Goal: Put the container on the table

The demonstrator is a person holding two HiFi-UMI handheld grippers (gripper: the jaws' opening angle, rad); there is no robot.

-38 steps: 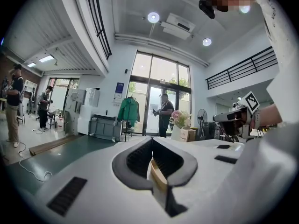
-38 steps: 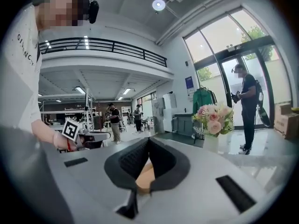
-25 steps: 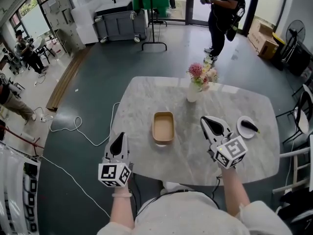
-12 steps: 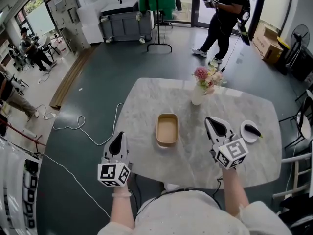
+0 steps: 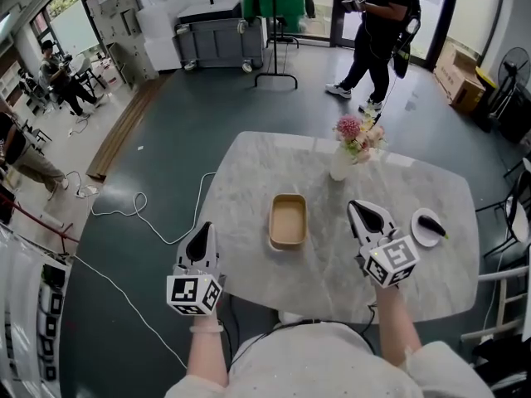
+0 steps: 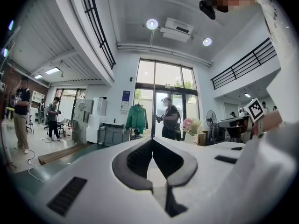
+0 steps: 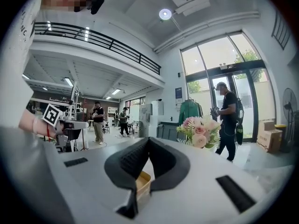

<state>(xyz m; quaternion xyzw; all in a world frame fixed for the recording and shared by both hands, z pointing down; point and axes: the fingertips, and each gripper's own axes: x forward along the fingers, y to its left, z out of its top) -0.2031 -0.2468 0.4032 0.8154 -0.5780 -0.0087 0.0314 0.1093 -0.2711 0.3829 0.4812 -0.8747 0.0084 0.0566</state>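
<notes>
A tan, shallow rectangular container [image 5: 288, 220] sits empty on the marble table [image 5: 249, 168], near its middle. My right gripper [image 5: 362, 206] hovers over the table to the right of the container, jaws shut with nothing in them. In the right gripper view the gripper [image 7: 148, 139] points level past the container [image 7: 142, 183], which shows low between the jaws' bases. My left gripper [image 5: 202, 229] hangs off the table's left front edge, above the floor, shut and empty. Its tips [image 6: 152, 140] meet in the left gripper view.
A white vase of pink flowers [image 5: 344, 152] stands at the table's far side. A small white plate [image 5: 427, 226] with a dark object lies right of my right gripper. A person [image 5: 377, 23] stands beyond the table. A white cable [image 5: 133, 214] lies on the floor at left.
Both grippers and the container keep their places. The head view has drifted slightly, and the person at the back has stepped on the spot.
</notes>
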